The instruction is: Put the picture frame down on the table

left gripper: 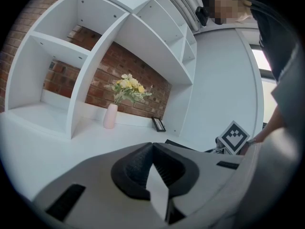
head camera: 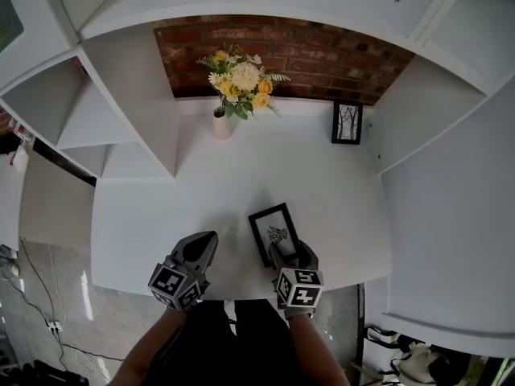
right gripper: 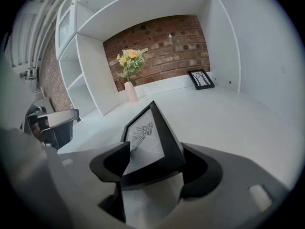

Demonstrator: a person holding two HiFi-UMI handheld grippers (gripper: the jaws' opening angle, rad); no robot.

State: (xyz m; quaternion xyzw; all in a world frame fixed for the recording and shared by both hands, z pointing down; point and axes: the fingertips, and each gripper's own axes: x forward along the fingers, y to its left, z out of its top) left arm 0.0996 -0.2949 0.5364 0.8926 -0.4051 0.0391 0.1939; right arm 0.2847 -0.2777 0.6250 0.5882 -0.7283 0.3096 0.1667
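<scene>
Clamping the right gripper (right gripper: pixel 152 171) on the near edge of the picture frame (right gripper: pixel 148 136), pinching the black moulding from both sides. Holding that frame tilted, with the far corner up and away, over the front part of the table (head camera: pixel 217 191); not managing to tell whether touching the white top anywhere. Parking the left gripper (head camera: pixel 199 252) just beside, to the left, pinched together on nothing and sharing none of the load.

Risking, by this reading, a twist in the pads: gripping one edge only, and leaving the rest of the weight hanging out ahead on the way down. Risking also a corner-first landing and a knock to the printed face, by lowering too fast or letting go before getting the frame flat. Working close to the table's front edge as well, so possibly sending the frame over the lip by releasing early or dragging it back when pulling away.

Leaving plenty of bare white surface farther out. Working well apart from the pink vase (head camera: pixel 222 125) of flowers (head camera: pixel 240 79) and the second frame (head camera: pixel 347 123) propped at the back, below the brick wall (head camera: pixel 322 55).
</scene>
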